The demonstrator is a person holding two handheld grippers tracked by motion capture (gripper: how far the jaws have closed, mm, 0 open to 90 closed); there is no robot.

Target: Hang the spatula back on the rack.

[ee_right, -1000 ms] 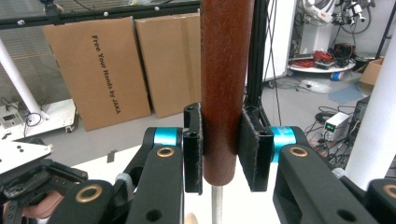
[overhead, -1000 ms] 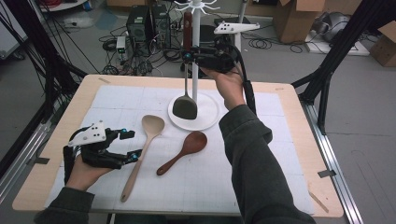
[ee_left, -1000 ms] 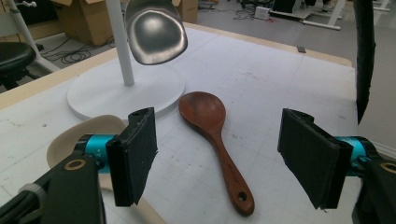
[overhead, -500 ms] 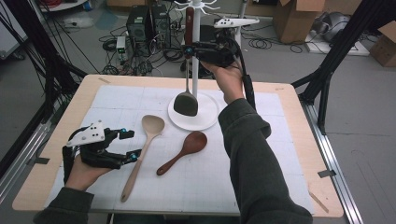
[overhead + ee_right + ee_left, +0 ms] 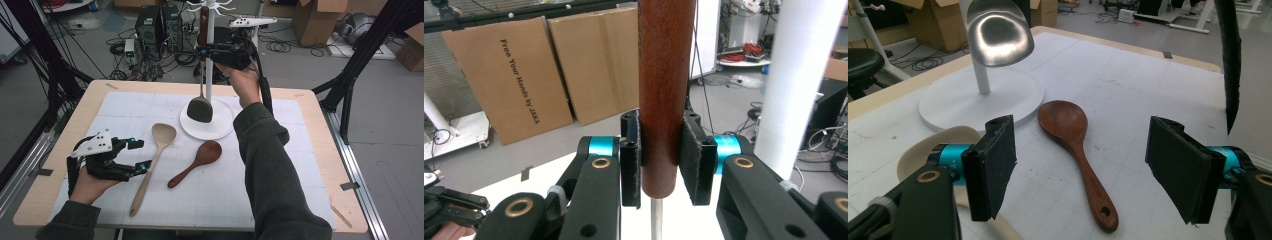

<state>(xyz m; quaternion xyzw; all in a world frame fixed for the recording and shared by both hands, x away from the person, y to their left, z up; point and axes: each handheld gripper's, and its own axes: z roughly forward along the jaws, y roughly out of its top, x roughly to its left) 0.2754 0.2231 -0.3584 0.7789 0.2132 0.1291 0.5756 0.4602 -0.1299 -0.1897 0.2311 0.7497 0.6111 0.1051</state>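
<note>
Upright above the white stand's round base [image 5: 220,131] hangs a spatula [image 5: 201,107], metal blade lowest, thin metal shank rising to a thick dark wooden handle [image 5: 665,95]. It looks stiff and bottom-heavy, so it may swing; the smooth handle is the sensible place to grip. The right gripper [image 5: 204,51] pinches that handle beside the white pole [image 5: 210,55]. On the table, the left gripper [image 5: 141,155] rests with jaws wide and empty, near a pale wooden spoon [image 5: 152,159] and a dark wooden spoon [image 5: 197,162].
</note>
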